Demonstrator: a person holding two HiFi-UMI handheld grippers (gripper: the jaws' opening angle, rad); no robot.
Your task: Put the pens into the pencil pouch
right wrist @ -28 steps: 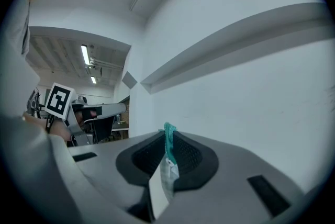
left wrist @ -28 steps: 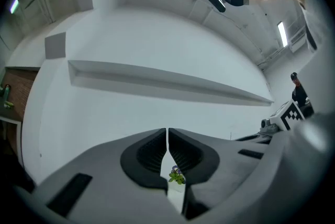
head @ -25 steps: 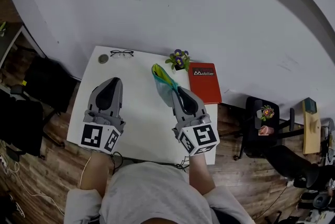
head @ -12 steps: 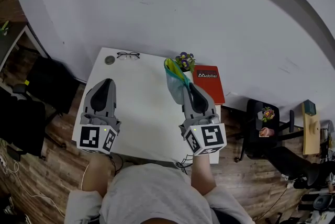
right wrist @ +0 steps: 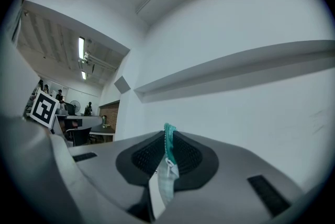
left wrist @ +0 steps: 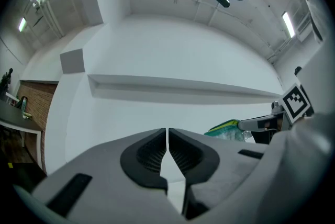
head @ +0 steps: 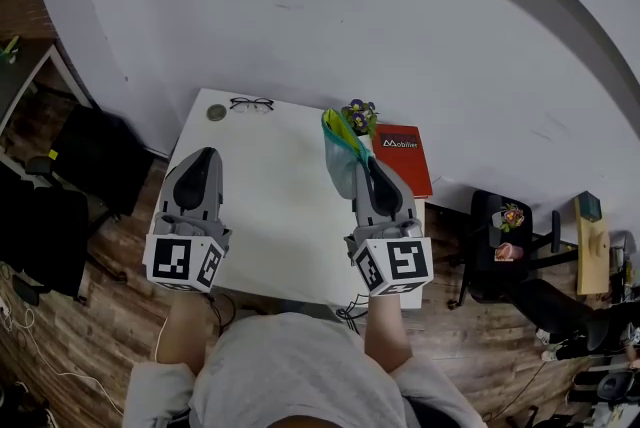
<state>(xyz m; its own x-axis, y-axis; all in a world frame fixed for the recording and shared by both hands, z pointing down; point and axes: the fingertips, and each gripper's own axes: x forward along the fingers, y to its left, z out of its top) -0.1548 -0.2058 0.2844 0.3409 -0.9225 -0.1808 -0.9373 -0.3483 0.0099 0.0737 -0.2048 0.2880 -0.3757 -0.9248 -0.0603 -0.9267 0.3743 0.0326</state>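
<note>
The teal and green pencil pouch (head: 338,138) hangs over the white table (head: 270,206), pinched by its edge in my right gripper (head: 366,163). In the right gripper view the jaws are closed on the pouch's teal zipper edge (right wrist: 168,145). My left gripper (head: 205,154) hovers over the table's left side, shut, with nothing between its jaws (left wrist: 167,131). From the left gripper view the pouch (left wrist: 229,129) shows at the right beside the right gripper's marker cube (left wrist: 296,103). No pens are visible in any view.
At the table's back edge lie a pair of glasses (head: 251,103) and a small round object (head: 216,113). A small potted plant (head: 360,114) and a red book (head: 404,156) sit at the back right. A dark chair (head: 503,234) stands to the right.
My right gripper has carried the pouch a little toward the back right, nearer the plant. The left gripper stays shut and has barely shifted.
</note>
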